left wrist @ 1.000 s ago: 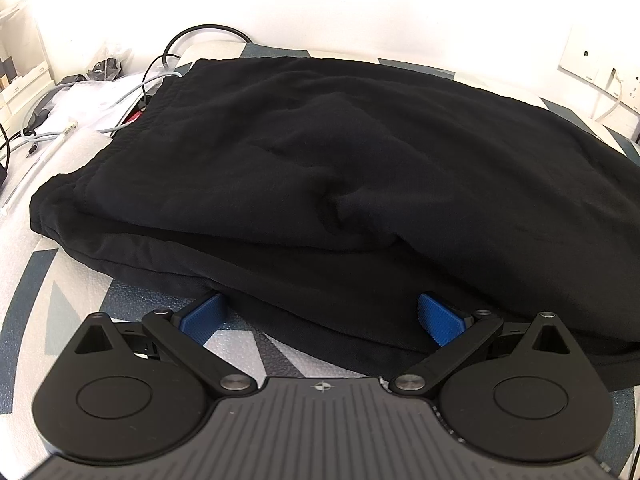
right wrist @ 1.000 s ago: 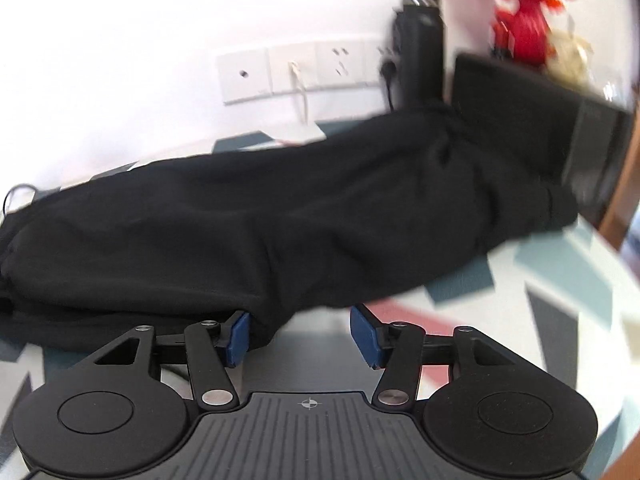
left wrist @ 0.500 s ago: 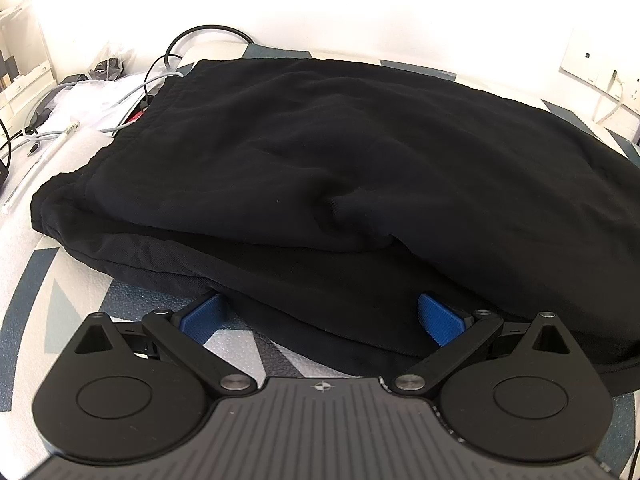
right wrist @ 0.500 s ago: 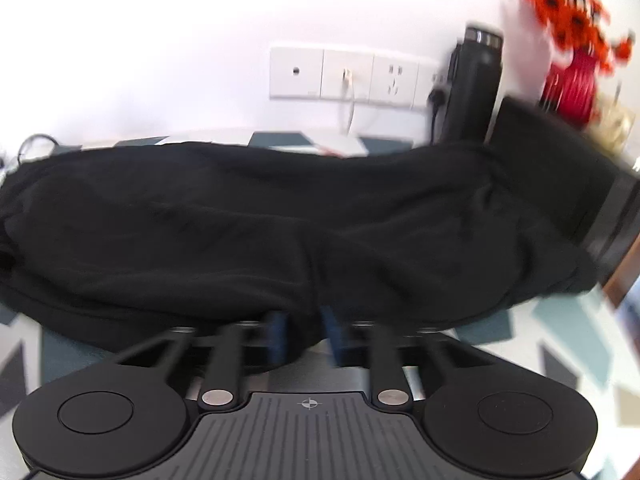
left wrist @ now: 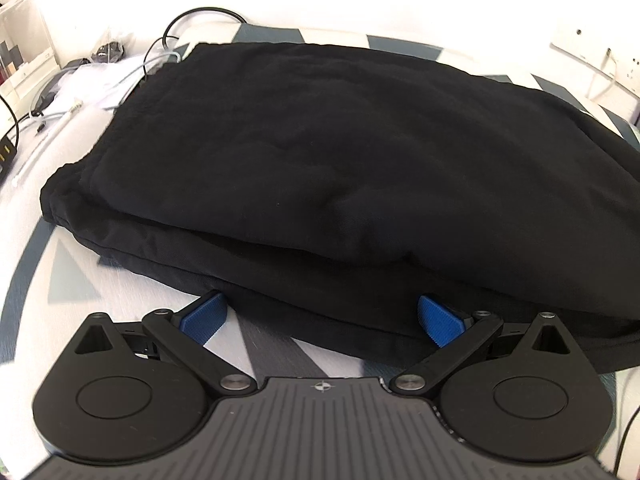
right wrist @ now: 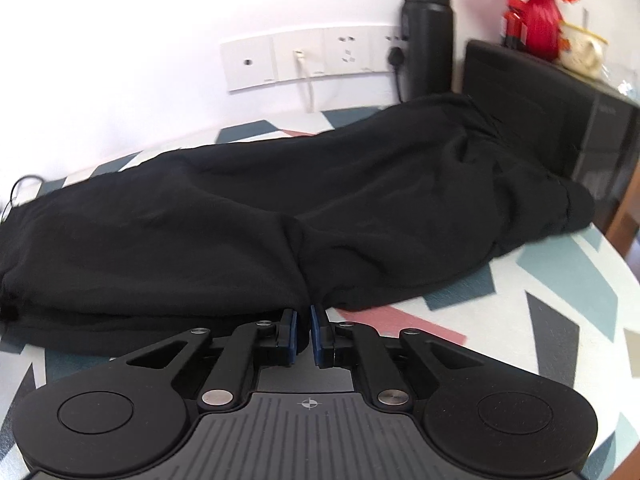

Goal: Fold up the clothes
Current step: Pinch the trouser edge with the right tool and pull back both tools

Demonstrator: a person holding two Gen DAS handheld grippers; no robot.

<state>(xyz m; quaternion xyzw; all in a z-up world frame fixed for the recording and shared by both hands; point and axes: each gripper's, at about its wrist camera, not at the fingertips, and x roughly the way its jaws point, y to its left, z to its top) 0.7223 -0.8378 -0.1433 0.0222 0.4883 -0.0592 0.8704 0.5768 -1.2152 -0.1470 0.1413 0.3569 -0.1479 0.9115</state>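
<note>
A black garment (left wrist: 340,168) lies folded lengthwise on a table with a geometric-pattern cloth (left wrist: 72,276). My left gripper (left wrist: 320,316) is open, its blue pads (left wrist: 204,314) wide apart at the garment's near edge, with the hem lying between them. In the right wrist view the same garment (right wrist: 280,208) stretches across the table. My right gripper (right wrist: 303,334) is shut on a pinch of the garment's near edge, and a crease runs up from the pinch.
Cables and white clutter (left wrist: 68,92) lie at the left end of the table. Wall sockets (right wrist: 304,56), a black bottle (right wrist: 428,36), a dark box (right wrist: 552,112) and a red vase with flowers (right wrist: 540,20) stand behind the garment on the right.
My right gripper closed from open onto the garment's near edge and shifted along it. My left gripper stayed open at the hem, moving slightly.
</note>
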